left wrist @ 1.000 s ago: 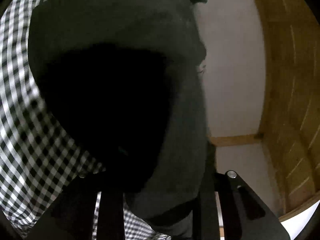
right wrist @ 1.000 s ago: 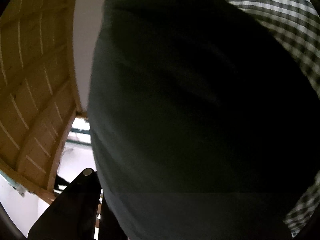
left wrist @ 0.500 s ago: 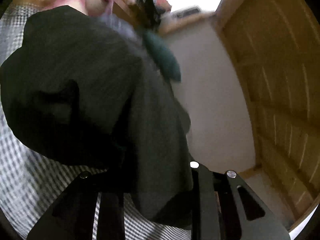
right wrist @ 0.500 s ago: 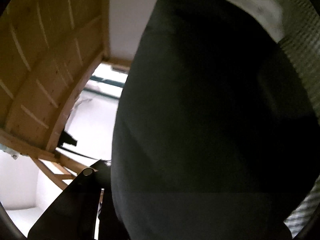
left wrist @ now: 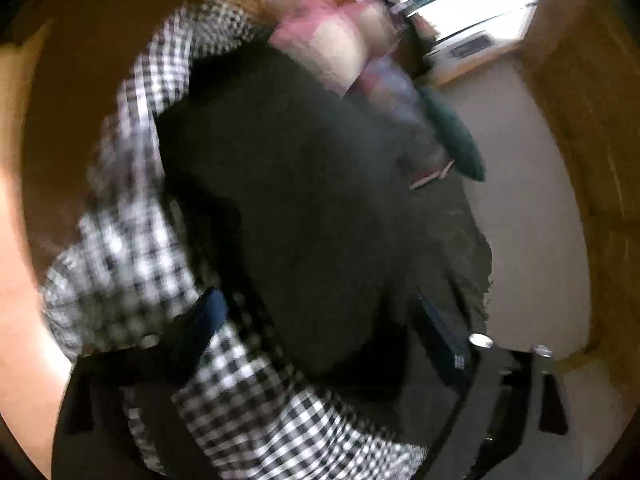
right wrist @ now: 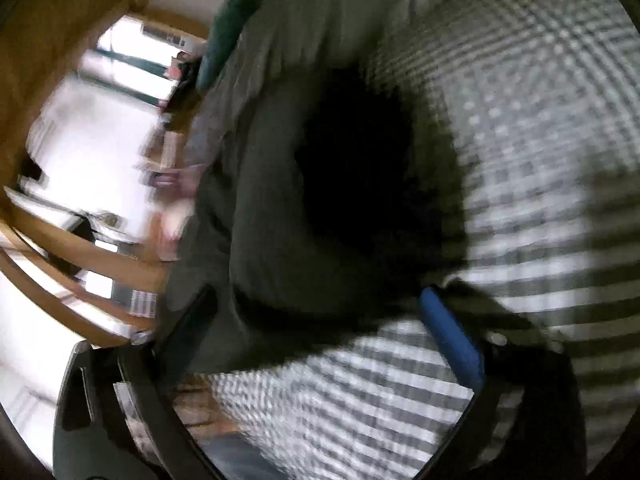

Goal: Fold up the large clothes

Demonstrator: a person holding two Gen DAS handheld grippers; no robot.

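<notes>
Left wrist view has the dark garment (left wrist: 312,208) heaped on the checked bed cover (left wrist: 132,240), lying ahead of the left gripper (left wrist: 320,328), whose jaws are opening with cloth still between the pads. Right wrist view shows the right gripper (right wrist: 320,320) likewise opening, the garment's hem lying between its blue pad (right wrist: 452,344) and the other. Only here does bare checked cover show ahead to the right; blur hides the long axis.
</notes>
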